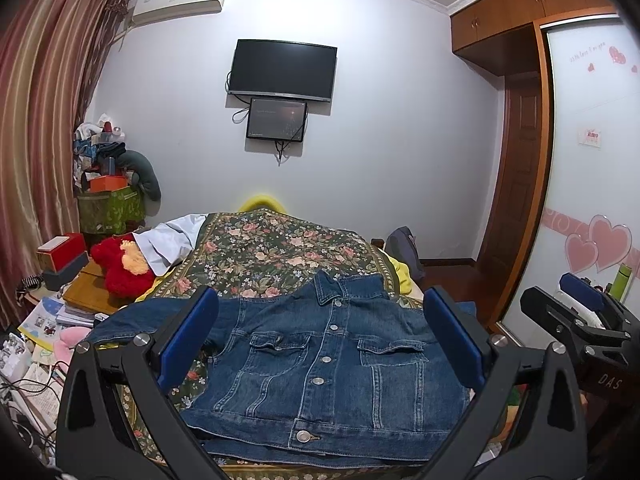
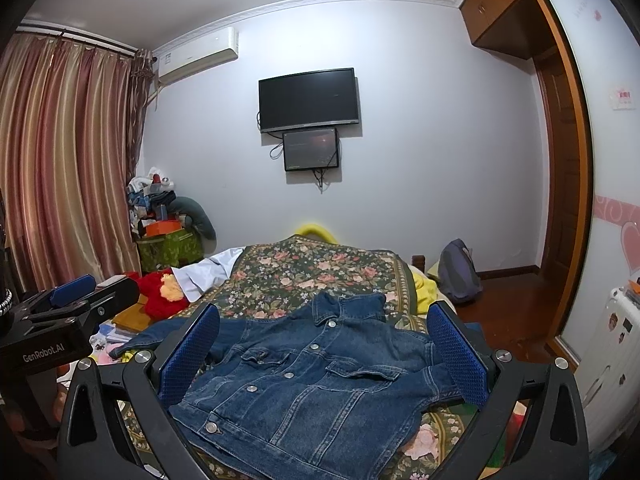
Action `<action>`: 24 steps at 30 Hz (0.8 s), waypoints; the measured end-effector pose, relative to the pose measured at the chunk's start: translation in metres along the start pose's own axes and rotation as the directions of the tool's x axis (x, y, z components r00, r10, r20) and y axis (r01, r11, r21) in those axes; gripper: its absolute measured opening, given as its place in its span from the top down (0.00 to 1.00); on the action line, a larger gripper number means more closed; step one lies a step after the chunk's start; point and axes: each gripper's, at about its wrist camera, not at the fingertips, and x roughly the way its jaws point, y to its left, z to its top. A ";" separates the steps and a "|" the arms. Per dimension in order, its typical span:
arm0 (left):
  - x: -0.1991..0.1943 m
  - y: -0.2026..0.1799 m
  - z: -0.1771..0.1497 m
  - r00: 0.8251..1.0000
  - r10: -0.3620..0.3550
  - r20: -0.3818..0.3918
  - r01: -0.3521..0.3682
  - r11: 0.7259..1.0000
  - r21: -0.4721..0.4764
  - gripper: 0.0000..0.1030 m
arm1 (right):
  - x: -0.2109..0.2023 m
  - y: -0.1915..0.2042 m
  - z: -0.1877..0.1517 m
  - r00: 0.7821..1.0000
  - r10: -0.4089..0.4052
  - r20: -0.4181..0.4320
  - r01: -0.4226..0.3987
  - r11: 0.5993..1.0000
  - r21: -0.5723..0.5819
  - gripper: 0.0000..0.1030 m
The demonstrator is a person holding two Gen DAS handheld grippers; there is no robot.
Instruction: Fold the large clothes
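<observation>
A blue denim jacket [image 1: 320, 364] lies buttoned, front up and collar away from me, on the floral bedspread [image 1: 272, 252]. It also shows in the right wrist view [image 2: 312, 384]. One sleeve stretches out to the left. My left gripper [image 1: 320, 340] is open and empty, held above the jacket's near half with its blue pads [image 1: 188, 340] wide apart. My right gripper [image 2: 324, 356] is open and empty too, above the jacket. Each gripper shows at the edge of the other's view: the right one [image 1: 580, 312], the left one [image 2: 72, 300].
A red plush toy [image 1: 120, 268] and a white cloth [image 1: 168, 240] lie at the bed's left. Books and clutter [image 1: 52, 320] crowd the left side. A wardrobe with heart stickers [image 1: 592, 200] stands to the right. A grey backpack [image 2: 458, 276] sits on the floor.
</observation>
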 end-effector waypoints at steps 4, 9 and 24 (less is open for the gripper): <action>0.000 -0.001 0.000 1.000 -0.003 0.001 0.003 1.000 -0.002 0.00 | 0.000 0.000 0.001 1.000 0.000 0.001 0.000 1.000 -0.003 0.00; 0.000 -0.002 0.001 1.000 -0.006 0.002 0.006 1.000 -0.004 0.00 | 0.000 0.000 0.001 1.000 0.001 0.002 -0.001 1.000 -0.002 0.00; 0.000 -0.006 0.001 1.000 -0.014 0.000 0.014 1.000 0.002 0.00 | 0.000 -0.001 0.005 1.000 -0.001 0.003 0.001 1.000 0.007 0.00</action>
